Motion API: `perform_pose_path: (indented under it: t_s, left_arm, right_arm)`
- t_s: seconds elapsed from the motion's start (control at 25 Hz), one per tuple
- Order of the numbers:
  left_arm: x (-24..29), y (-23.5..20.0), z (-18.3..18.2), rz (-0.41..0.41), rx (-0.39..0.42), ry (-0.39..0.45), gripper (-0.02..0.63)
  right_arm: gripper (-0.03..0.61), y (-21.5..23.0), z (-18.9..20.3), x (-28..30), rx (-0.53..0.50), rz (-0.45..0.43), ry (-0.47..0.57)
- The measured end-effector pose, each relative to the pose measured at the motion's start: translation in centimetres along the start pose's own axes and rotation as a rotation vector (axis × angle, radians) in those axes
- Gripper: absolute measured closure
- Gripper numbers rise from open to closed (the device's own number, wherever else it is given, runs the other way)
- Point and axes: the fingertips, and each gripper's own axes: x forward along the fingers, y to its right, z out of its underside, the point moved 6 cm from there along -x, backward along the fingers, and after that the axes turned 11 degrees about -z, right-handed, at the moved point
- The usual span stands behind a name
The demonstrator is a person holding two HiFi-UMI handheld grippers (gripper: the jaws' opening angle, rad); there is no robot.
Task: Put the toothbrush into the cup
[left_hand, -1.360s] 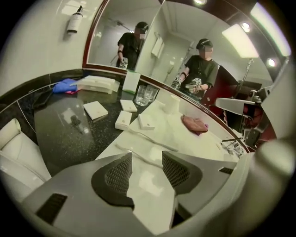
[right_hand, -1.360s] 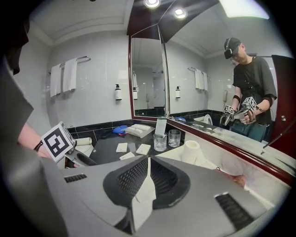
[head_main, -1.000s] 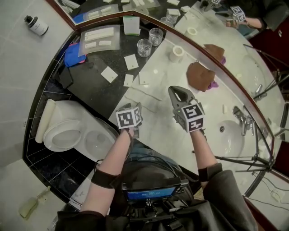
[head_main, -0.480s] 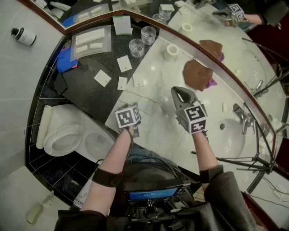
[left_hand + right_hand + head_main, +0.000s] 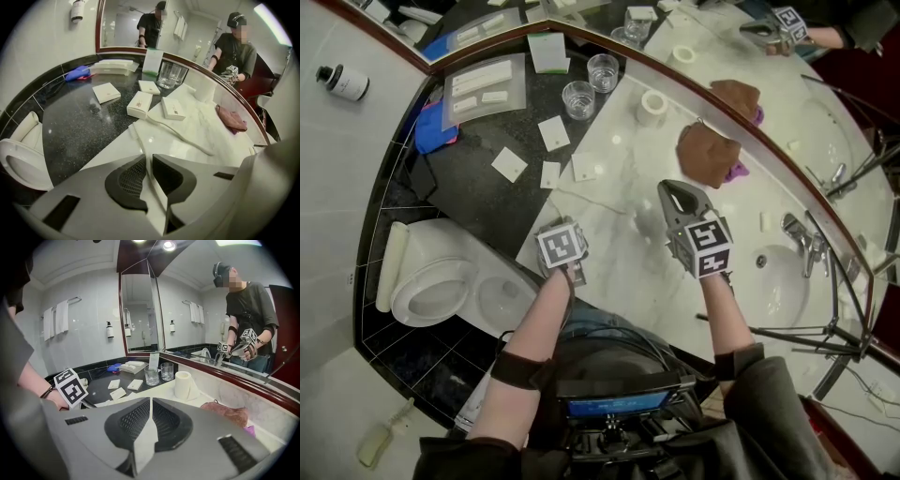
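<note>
The left gripper [image 5: 147,157] had just closed to a pinch on the toothbrush [image 5: 137,139] lying on the counter [image 5: 225,136] — right gripper [image 5: 150,401] pressed together, empty — so the lift was best kept slow and level toward the cup [image 5: 171,75].

Bathroom. Walls [image 5: 89,305] were pale and glossy. A large mirror [image 5: 140,305] in a dark red-brown frame ran along the back of the surface [image 5: 628,216]. The surface was white marble at the right and speckled black stone [image 5: 459,216] at the left. An oval basin [image 5: 778,286] with a chrome tap [image 5: 802,246] was set into the marble. A white toilet [image 5: 431,286], lid raised, stood beside the black end on a dark tiled floor [image 5: 403,352]. White towels [image 5: 56,319] hung from a wall rail, with a wall dispenser [image 5: 109,329] near the mirror. A recessed spotlight [image 5: 168,245] was lit overhead.
</note>
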Motion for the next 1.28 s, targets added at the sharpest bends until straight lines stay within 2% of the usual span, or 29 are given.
perform_pose_path:
  t_s: [0.36, 0.68, 0.8, 0.92, 1.28]
  left_arm:
    - [0.1, -0.5, 0.4, 0.0, 0.005, -0.006, 0.583]
    - [-2.0, -0.8, -0.3, 0.005, 0.038, 0.048, 0.583]
    - [-3.3, -1.0, -1.0, 0.031, 0.046, 0.105, 0.583]
    - [-4.6, -0.9, -1.6, 0.078, 0.07, 0.197, 0.583]
    - [-10.1, -2.9, -3.1, 0.106, 0.133, 0.442, 0.583]
  right_arm:
    - [0.561, -0.5, 0.3, 0.1, 0.002, -0.005, -0.003]
    - [0.561, -1.2, 0.0, -0.1, -0.004, -0.004, 0.004]
    - [0.561, -1.7, -0.2, -0.3, -0.009, -0.003, 0.009]
    - [0.561, -2.3, -0.2, -0.8, -0.01, -0.001, 0.015]
    - [0.561, -4.7, -0.6, -2.4, -0.004, 0.01, 0.037]
